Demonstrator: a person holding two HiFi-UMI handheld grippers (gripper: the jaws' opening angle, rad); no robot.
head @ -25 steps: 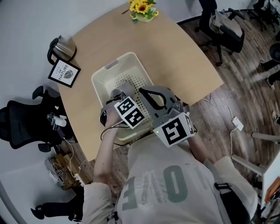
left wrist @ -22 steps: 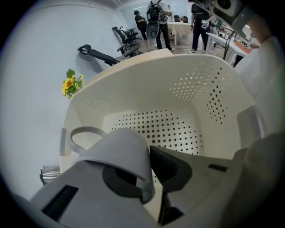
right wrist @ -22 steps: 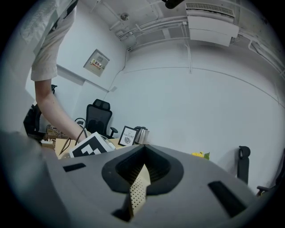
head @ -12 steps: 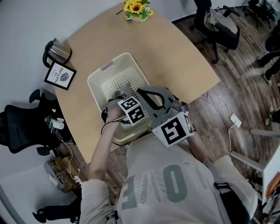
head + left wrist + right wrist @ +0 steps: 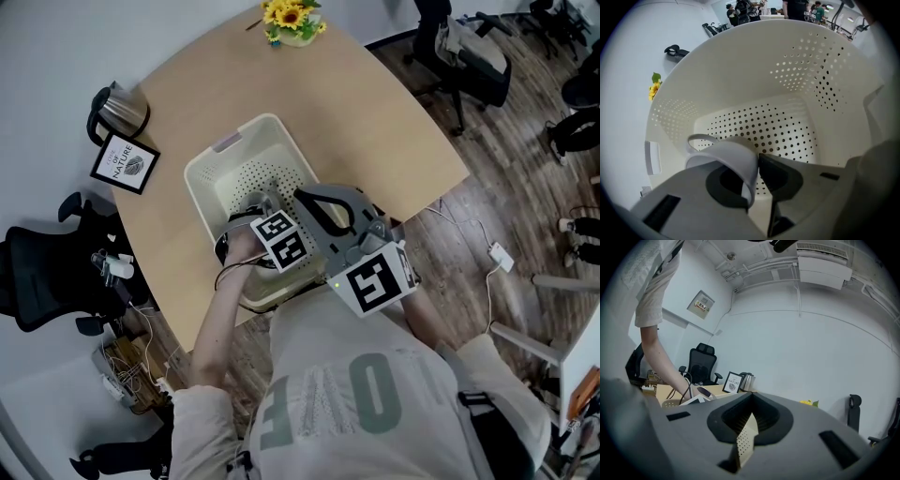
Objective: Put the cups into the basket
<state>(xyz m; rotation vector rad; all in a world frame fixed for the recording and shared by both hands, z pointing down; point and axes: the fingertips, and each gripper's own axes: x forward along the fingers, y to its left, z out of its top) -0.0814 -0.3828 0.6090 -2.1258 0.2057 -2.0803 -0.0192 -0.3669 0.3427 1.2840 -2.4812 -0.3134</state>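
A cream perforated basket (image 5: 217, 146) stands on the round wooden table. My left gripper (image 5: 262, 208) reaches down inside it, shut on the rim wall of a pale grey cup (image 5: 725, 156) with a handle. In the left gripper view that gripper (image 5: 755, 176) holds the cup just above the basket's dotted floor (image 5: 768, 126). My right gripper (image 5: 306, 196) is at the basket's near right rim. In the right gripper view it (image 5: 749, 414) is shut on a strip of perforated basket wall (image 5: 744, 442). In the head view the cup is mostly hidden by the left gripper.
A metal kettle (image 5: 117, 111) and a framed picture (image 5: 125, 161) sit at the table's left edge, and a sunflower pot (image 5: 291, 19) at the far edge. Office chairs stand at the left (image 5: 37, 272) and upper right (image 5: 469, 56). The table edge lies just below the basket.
The head view has shifted slightly. Both grippers keep their holds, with the left one and the cup staying low inside the basket.
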